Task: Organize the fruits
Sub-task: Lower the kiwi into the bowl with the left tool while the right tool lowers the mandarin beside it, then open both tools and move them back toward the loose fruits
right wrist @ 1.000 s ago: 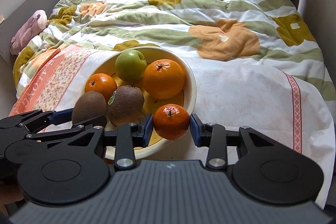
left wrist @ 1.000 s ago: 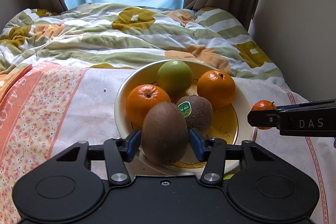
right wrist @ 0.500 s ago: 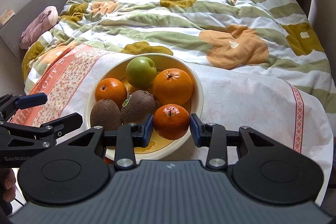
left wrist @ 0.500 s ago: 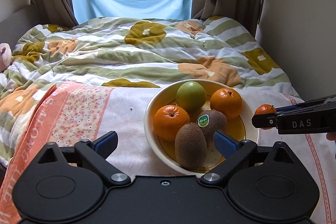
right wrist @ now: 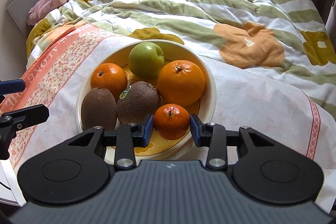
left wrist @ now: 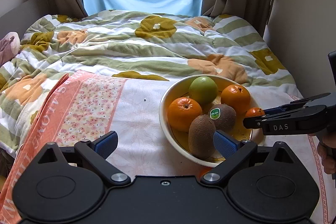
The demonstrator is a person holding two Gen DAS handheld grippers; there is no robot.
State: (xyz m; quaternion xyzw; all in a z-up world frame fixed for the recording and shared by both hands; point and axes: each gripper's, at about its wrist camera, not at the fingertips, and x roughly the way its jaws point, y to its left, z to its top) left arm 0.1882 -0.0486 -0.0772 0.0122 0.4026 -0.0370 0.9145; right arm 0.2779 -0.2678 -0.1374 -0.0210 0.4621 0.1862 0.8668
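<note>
6 fruits: all in or over 1 cream bowl with a yellow inside, on a white and pink cloth spread over a bed.

Left wrist view
- left tongs (left wrist: 164,141): spread wide and empty, blue pads far apart; the right pad sits just in front of the bowl's near rim.
- bowl (left wrist: 162,112): right of centre on the cloth (left wrist: 134,119).
- green apple (left wrist: 203,90): at the far side of the bowl.
- left orange (left wrist: 184,114): in front of the apple, at the left.
- right orange (left wrist: 235,96): beside the apple, at the right.
- stickered kiwi (left wrist: 223,117): mid-bowl, green label up.
- plain kiwi (left wrist: 201,136): nearest the camera, touching the stickered kiwi.
- small mandarin (left wrist: 254,112): at the bowl's right side, partly hidden behind the tip of the right tongs (left wrist: 254,119).
- quilt (left wrist: 147,45): striped green and white with orange and mustard patches, beyond the cloth.

Right wrist view
- right tongs (right wrist: 171,129): closed on the small mandarin (right wrist: 171,121), 1 blue pad on each side, over the near part of the bowl (right wrist: 210,85).
- mandarin's rest: I cannot tell whether it touches the bowl floor.
- neighbours: stickered kiwi (right wrist: 138,102) just left of it, right orange (right wrist: 181,82) just behind it.
- others: plain kiwi (right wrist: 98,108), left orange (right wrist: 108,79), green apple (right wrist: 146,59).
- left tongs (right wrist: 19,98): at the left edge, well apart from the bowl.
</note>
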